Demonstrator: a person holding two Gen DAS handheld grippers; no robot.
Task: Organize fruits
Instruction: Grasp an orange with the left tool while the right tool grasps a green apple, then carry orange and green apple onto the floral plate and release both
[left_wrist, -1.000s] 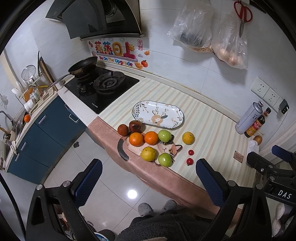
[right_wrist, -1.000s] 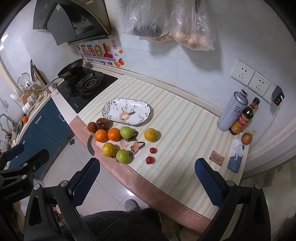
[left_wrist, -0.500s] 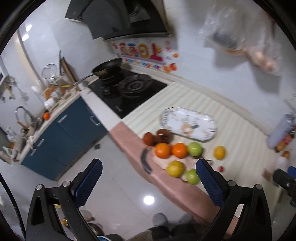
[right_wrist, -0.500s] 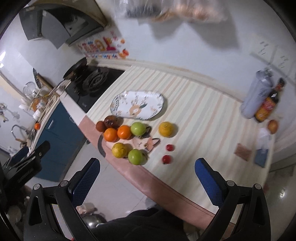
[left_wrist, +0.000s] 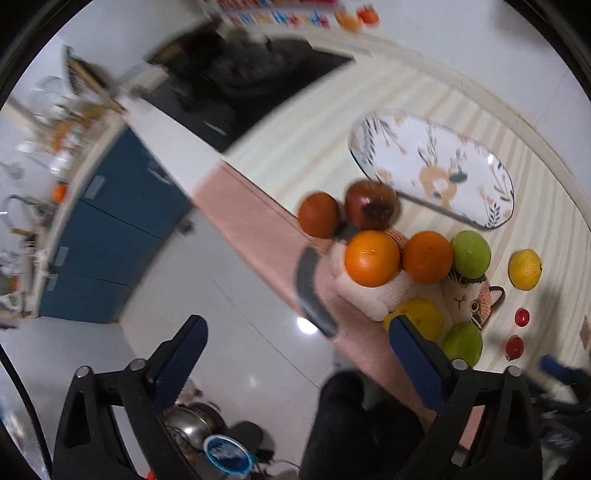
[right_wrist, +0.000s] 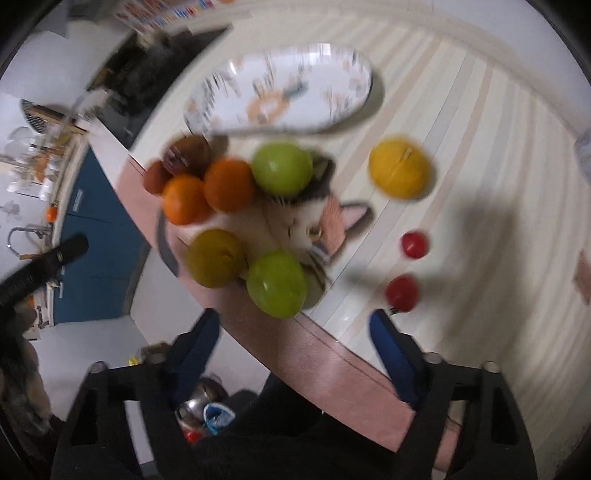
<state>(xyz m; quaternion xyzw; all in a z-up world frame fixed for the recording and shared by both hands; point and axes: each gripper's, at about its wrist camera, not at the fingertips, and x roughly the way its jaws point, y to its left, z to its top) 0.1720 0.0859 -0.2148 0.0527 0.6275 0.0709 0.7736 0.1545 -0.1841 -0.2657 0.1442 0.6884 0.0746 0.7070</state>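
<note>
Striped counter (left_wrist: 424, 99) holds a bare oval plate (left_wrist: 491, 218); left tongs (left_wrist: 297, 341) gape; right tongs (right_wrist: 293, 332), just narrowing, grip nothing.

The plate (left_wrist: 495, 206) is white with orange and dark blue-green leaf and flower prints. The counter (right_wrist: 480, 110) has cream and pale beige stripes and a pink near edge. Two oranges (left_wrist: 372, 257) are bright orange beside two green fruits (right_wrist: 282, 169), two yellow ones (right_wrist: 399, 168), two small red ones (right_wrist: 415, 244) and two brown-red ones (left_wrist: 319, 214). The cat mat (left_wrist: 467, 299) is white, grey and pink. The cabinets (left_wrist: 110, 229) are dark blue.
</note>
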